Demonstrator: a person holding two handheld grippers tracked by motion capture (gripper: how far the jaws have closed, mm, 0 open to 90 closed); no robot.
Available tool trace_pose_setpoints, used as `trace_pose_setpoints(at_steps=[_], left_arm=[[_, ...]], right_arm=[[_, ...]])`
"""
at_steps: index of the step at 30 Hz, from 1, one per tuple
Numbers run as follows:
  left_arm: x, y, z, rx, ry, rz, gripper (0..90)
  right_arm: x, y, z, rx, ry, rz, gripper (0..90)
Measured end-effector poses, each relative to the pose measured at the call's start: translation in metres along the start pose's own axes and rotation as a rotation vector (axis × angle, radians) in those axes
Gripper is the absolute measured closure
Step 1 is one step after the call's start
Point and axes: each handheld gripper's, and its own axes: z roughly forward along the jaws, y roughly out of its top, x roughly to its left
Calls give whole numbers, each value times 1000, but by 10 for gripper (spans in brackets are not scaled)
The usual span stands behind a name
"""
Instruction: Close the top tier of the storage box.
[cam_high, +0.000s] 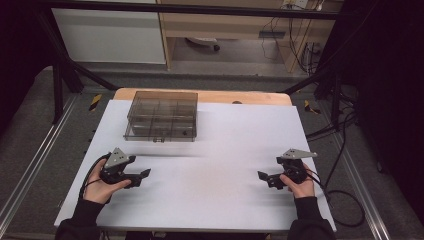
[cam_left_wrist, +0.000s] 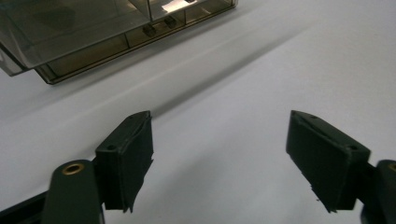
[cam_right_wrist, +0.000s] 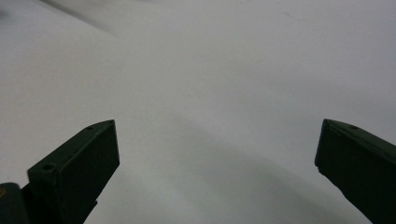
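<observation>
A clear smoky plastic organiser box (cam_high: 161, 116) with a lid and inner compartments sits at the back left of the white table top (cam_high: 210, 150). My left gripper (cam_high: 141, 177) rests low at the front left, held in a hand, jaws apart with nothing between them. In the left gripper view the box (cam_left_wrist: 93, 32) lies ahead at the upper left, and the left gripper (cam_left_wrist: 219, 158) stands open over bare table. My right gripper (cam_high: 265, 178) sits at the front right in the other hand, pointing left. Its jaws stand wide over plain white surface, right gripper (cam_right_wrist: 217, 168) open.
A wooden table edge (cam_high: 200, 95) shows behind the white sheet. Black frame posts (cam_high: 60, 85) stand at both sides, and cables (cam_high: 345, 200) trail off the right edge onto the grey floor. Cabinets stand at the back.
</observation>
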Motion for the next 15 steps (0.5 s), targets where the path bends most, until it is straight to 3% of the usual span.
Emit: trace_pose_setpoints(at_steps=[15], left_arm=[[2, 10, -1, -7, 15, 13, 416]], right_arm=[[0, 0, 1, 3, -1, -1, 7]])
